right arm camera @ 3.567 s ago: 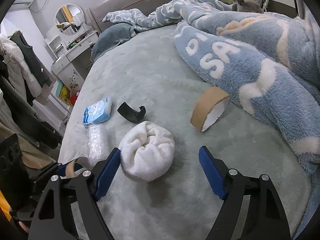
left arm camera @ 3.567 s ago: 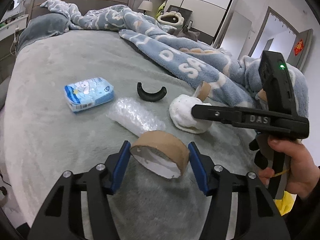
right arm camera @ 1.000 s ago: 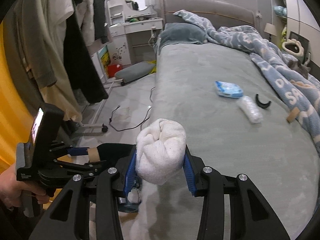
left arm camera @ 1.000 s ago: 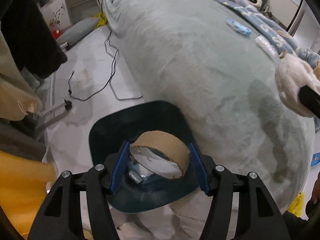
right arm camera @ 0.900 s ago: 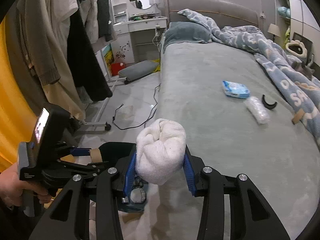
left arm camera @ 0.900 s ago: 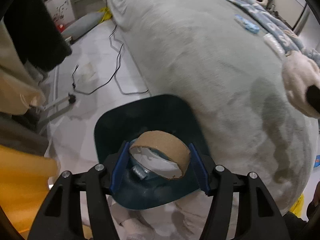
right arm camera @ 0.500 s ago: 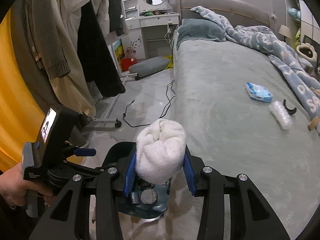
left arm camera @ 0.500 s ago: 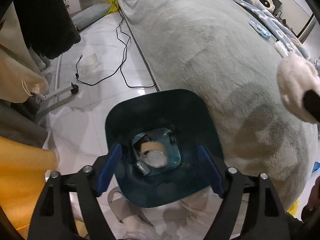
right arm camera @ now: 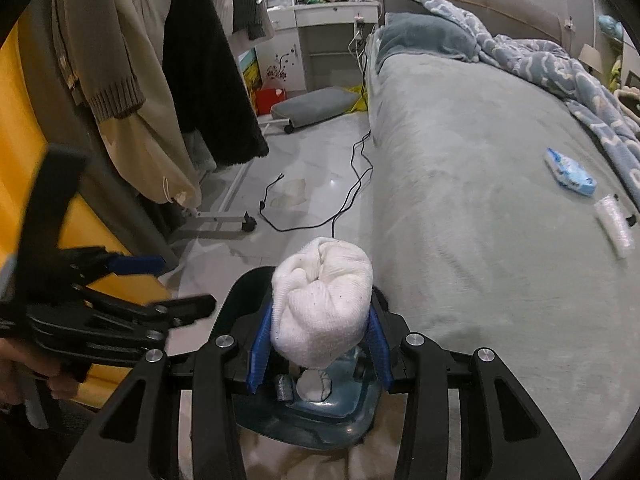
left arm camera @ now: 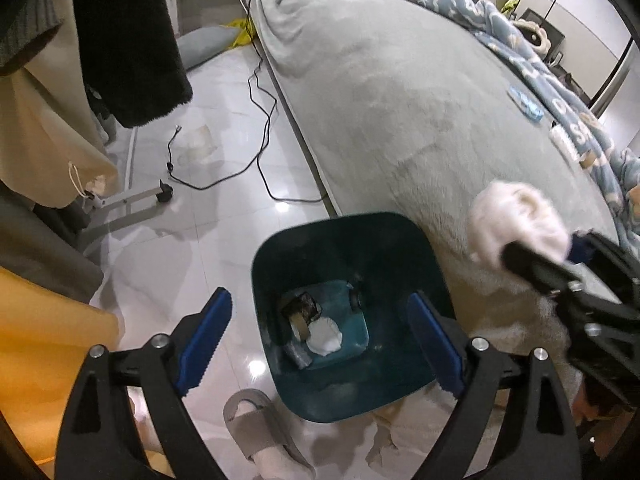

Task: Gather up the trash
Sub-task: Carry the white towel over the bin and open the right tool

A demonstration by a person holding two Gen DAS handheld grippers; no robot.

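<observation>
hanging over the bin (left arm camera: 344, 400), the left gripper (left arm camera: 320, 338) has its jaws opening wide, blue pads (left arm camera: 206, 340) well apart, and nothing sits between them. straight below, at the bottom of the dark teal bin, lie a cardboard roll (left arm camera: 299, 322), a white wad (left arm camera: 324, 340) and some other small scraps i can't make out. the bin stands on the pale tiled floor just beside the foot of the bed (left arm camera: 420, 92), with a grey slipper (left arm camera: 256, 424) touching or nearly touching its near side.

further right, the right gripper (right arm camera: 318, 346) is clamped on a rolled white cloth (right arm camera: 322, 300), the blue pads pressing its two sides so the roll bulges up above them. it is held above the bin's rim, on the bed side, with the bin's bottom showing under it.

on the bed, well away from both grippers, a blue tissue pack (right arm camera: 570, 172) lies flat, and just past it a clear plastic wrap (right arm camera: 614, 226). a blue patterned blanket (right arm camera: 560, 68) is heaped along the far side.
</observation>
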